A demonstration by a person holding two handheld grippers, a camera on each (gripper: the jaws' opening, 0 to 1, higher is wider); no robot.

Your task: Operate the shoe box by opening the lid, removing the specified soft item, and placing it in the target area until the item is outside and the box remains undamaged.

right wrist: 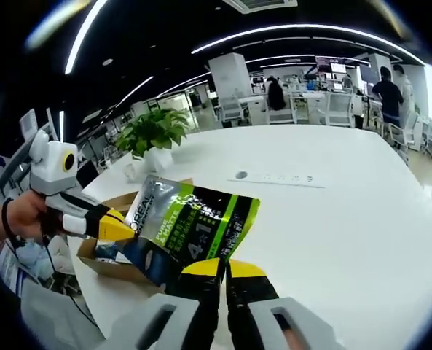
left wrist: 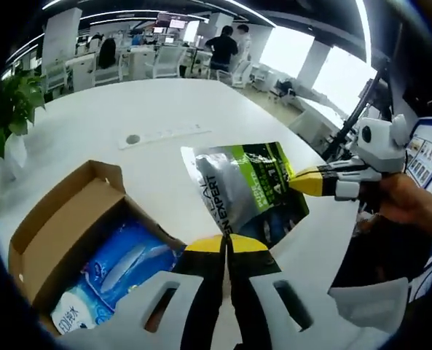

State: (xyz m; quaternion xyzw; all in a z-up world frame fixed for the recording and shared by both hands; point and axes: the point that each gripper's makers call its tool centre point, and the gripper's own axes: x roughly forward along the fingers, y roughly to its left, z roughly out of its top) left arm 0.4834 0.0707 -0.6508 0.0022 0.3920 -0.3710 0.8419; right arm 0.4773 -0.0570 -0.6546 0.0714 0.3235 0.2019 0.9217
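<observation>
A soft pouch (left wrist: 248, 186), silver, green and black with white lettering, hangs above the white table, held by both grippers. My left gripper (left wrist: 226, 244) is shut on its near edge. My right gripper (left wrist: 303, 181) comes in from the right and pinches its right edge. In the right gripper view the pouch (right wrist: 194, 226) is clamped in the right gripper (right wrist: 225, 268), and the left gripper (right wrist: 121, 222) holds its left side. The open cardboard shoe box (left wrist: 59, 219) lies at the left, flaps up, with a blue packet (left wrist: 124, 266) inside. Part of the box (right wrist: 103, 271) shows under the pouch.
The white table (left wrist: 157, 109) stretches far ahead, with a round grommet (left wrist: 132, 138) and a socket strip on it. A potted plant (right wrist: 154, 131) stands near the table's edge by the box. A hand (left wrist: 405, 200) holds the right gripper. People, desks and chairs are far behind.
</observation>
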